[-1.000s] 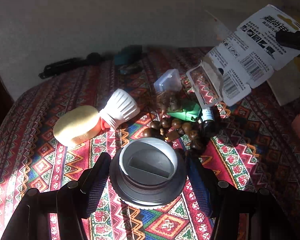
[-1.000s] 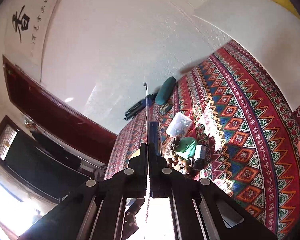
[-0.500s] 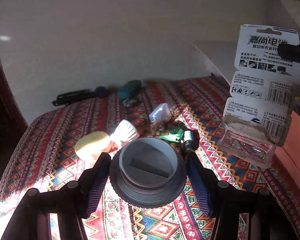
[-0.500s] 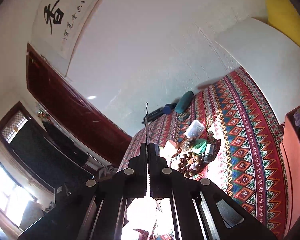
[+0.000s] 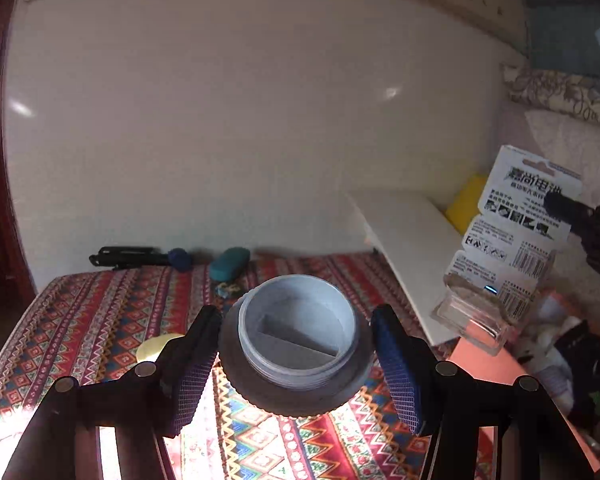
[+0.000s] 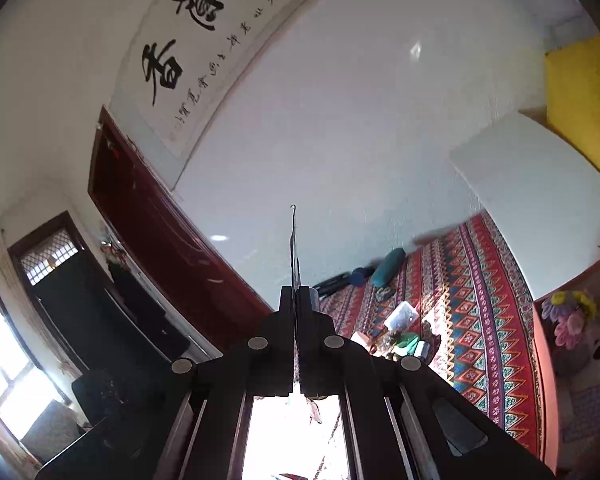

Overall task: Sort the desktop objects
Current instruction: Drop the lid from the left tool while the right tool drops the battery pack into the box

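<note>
1. My left gripper (image 5: 296,354) holds a grey cap (image 5: 298,340) between its pads (image 5: 190,376). Both pads sit against the cap's dark knurled rim, so the jaws stand about one cap-width apart.
2. The cap is held clear above the patterned cloth (image 5: 100,312), with its hollow side facing the camera.
3. My right gripper (image 6: 296,304) is closed on a battery card (image 5: 512,240), which shows edge-on as a thin line between the pads in the right wrist view.
4. In the left wrist view the card hangs upright past the cloth's right edge. Its empty clear blister (image 5: 470,320) is at the bottom end.
5. A teal case (image 5: 229,263) and a black tool (image 5: 128,257) lie at the cloth's far edge by the wall.
6. A yellow sponge (image 5: 156,350) shows just left of the left pad.
7. A small pile (image 6: 404,332) of items lies near the middle of the cloth. I cannot tell its parts apart.
</note>
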The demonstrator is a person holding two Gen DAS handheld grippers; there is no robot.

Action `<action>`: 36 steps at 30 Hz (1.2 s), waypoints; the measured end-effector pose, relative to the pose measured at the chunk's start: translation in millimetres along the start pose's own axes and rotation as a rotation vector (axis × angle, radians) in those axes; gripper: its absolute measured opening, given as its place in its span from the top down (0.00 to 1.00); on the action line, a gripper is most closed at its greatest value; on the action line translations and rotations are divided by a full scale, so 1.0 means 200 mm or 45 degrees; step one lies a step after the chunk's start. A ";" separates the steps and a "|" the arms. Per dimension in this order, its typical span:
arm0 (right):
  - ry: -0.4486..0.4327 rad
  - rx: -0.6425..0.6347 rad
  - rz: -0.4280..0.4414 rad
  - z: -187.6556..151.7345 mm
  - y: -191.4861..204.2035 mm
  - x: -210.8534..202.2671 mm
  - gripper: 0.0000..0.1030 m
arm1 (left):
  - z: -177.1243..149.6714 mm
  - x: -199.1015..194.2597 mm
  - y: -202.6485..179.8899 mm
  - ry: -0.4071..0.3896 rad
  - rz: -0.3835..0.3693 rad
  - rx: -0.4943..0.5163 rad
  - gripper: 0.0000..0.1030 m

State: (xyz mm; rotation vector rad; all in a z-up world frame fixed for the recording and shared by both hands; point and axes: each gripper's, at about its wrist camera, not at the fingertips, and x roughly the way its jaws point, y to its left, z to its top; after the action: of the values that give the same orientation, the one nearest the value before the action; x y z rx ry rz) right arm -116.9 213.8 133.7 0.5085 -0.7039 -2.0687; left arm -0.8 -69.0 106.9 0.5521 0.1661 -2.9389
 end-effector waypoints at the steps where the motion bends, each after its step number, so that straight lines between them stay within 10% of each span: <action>1: -0.024 -0.014 -0.004 0.02 0.01 -0.05 1.00 | 0.02 -0.02 0.00 -0.017 -0.017 -0.009 0.37; 13: -0.372 -0.267 -0.332 0.19 0.13 -0.72 1.00 | -0.03 0.00 -0.74 0.050 -0.383 0.200 0.37; 20: -0.275 -0.276 -0.666 0.26 -0.14 -0.76 1.00 | -0.18 0.23 -1.33 0.213 -0.661 0.256 0.37; 23: -0.122 -0.148 -0.810 0.27 -0.40 -0.68 0.93 | -0.26 0.46 -1.48 0.383 -0.650 0.296 0.36; 27: -0.214 -0.068 -0.926 0.29 -0.51 -0.74 0.24 | -0.32 0.61 -1.47 0.509 -0.540 0.276 0.21; 29: -0.281 -0.087 -0.891 0.30 -0.47 -0.80 0.23 | -0.30 0.60 -1.38 0.467 -0.449 0.249 0.06; 36: -0.228 -0.112 -0.706 0.31 -0.34 -0.65 0.17 | -0.26 0.58 -0.87 0.435 -0.207 0.164 0.05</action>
State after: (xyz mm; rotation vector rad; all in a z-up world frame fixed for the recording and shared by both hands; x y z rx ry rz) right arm -124.4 373.3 149.2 0.5120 -0.6155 -2.6784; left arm -118.5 94.0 30.4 1.1086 0.0601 -2.9992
